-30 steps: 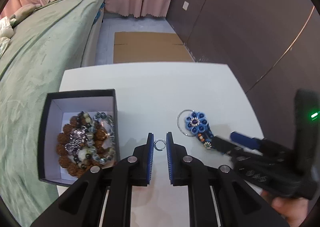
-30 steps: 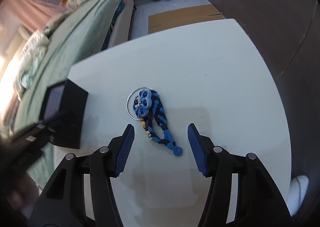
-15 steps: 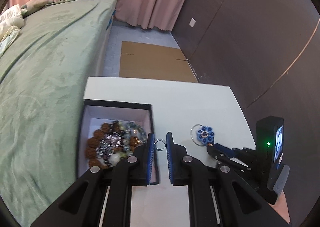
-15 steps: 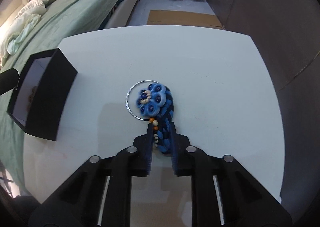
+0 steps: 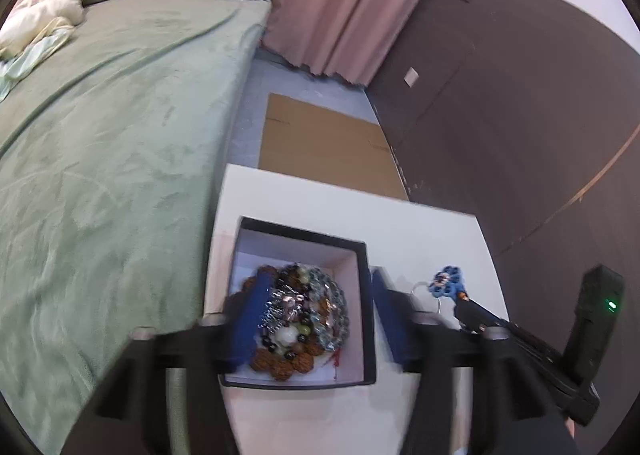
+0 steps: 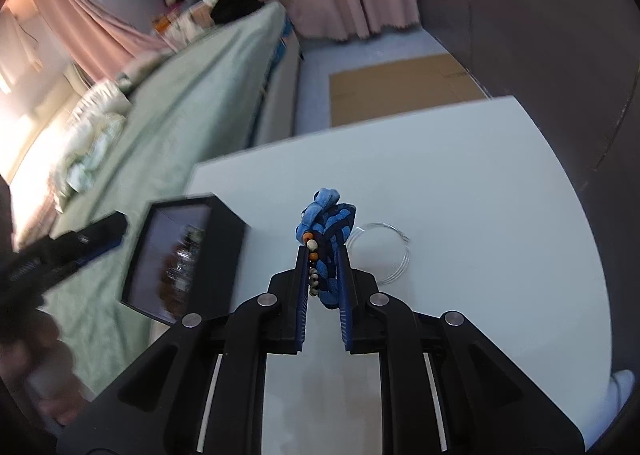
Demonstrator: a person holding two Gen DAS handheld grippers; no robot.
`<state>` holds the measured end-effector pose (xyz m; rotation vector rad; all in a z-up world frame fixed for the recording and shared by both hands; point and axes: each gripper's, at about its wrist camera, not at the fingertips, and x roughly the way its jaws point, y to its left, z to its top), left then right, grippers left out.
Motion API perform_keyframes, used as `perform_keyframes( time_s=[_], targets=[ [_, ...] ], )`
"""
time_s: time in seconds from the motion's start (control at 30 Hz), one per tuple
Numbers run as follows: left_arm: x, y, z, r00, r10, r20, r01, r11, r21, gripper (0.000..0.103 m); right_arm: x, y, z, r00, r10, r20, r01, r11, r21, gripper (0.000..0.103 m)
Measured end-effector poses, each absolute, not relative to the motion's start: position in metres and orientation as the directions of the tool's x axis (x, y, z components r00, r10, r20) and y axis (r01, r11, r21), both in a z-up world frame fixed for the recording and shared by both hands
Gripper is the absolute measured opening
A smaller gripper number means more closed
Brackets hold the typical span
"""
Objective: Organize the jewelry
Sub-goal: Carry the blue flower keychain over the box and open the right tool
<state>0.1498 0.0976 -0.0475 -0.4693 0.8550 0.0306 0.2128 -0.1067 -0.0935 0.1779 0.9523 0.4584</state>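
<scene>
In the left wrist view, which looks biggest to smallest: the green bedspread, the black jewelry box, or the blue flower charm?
As they look:
1. green bedspread
2. black jewelry box
3. blue flower charm
The box sits nearer the camera, yet the order is clear.

Square white desk: stands beside the green-covered bed, which runs along its left side. Flat brown cardboard sheet: on the floor beyond the desk's far edge. Open black square box: on the desk's left portion, holding a heap of mixed bead bracelets. Left claw: spread over the box. Blue braided cord charm: right of the box, pinched in the right claw. Thin wire ring: just right of the charm.
</scene>
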Motion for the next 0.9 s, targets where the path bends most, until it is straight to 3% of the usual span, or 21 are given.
perform_keyframes(
  time_s=[0.07,0.13,0.23,0.3,0.37,0.7,0.73,0.8,0.83,0.87,0.9],
  targets=[
    [0.147,0.104,-0.045,0.668,-0.154,-0.728,-0.220,0.893,-0.391,0.057,0.209,-0.104,-0.084,0.513,0.489,-0.705,-0.314,0.872,0.377,0.014],
    [0.146,0.109,-0.045,0.671,-0.151,-0.726,-0.230,0.888,-0.397,0.064,0.205,-0.101,-0.076,0.529,0.530,-0.664,-0.335,0.848,0.410,0.014],
    [0.143,0.117,-0.044,0.679,-0.141,-0.720,-0.246,0.881,-0.405,0.076,0.200,-0.094,-0.067,0.535,0.579,-0.615,-0.372,0.815,0.444,0.014],
    [0.141,0.123,-0.043,0.687,-0.134,-0.714,-0.253,0.877,-0.408,0.089,0.197,-0.088,-0.062,0.532,0.612,-0.585,-0.399,0.791,0.465,0.014],
    [0.139,0.128,-0.040,0.698,-0.120,-0.706,-0.262,0.875,-0.408,0.094,0.195,-0.082,-0.059,0.525,0.636,-0.565,-0.420,0.771,0.478,0.014],
    [0.134,0.143,-0.043,0.685,-0.081,-0.724,-0.317,0.862,-0.396,0.094,0.187,-0.043,-0.061,0.411,0.735,-0.539,-0.498,0.676,0.543,0.015],
    [0.133,0.144,-0.043,0.685,-0.078,-0.724,-0.319,0.862,-0.395,0.094,0.186,-0.041,-0.063,0.389,0.742,-0.546,-0.509,0.667,0.544,0.016],
    [0.132,0.146,-0.043,0.683,-0.074,-0.726,-0.323,0.861,-0.392,0.094,0.185,-0.035,-0.066,0.363,0.740,-0.566,-0.515,0.666,0.540,0.031],
    [0.132,0.147,-0.043,0.683,-0.074,-0.727,-0.325,0.861,-0.392,0.094,0.185,-0.033,-0.067,0.357,0.734,-0.577,-0.514,0.671,0.535,0.047],
    [0.132,0.148,-0.043,0.682,-0.073,-0.728,-0.327,0.859,-0.393,0.094,0.184,-0.035,-0.067,0.374,0.724,-0.580,-0.509,0.683,0.524,0.056],
    [0.132,0.148,-0.043,0.682,-0.074,-0.728,-0.328,0.858,-0.394,0.094,0.182,-0.037,-0.067,0.386,0.718,-0.579,-0.505,0.690,0.518,0.059]
  ],
)
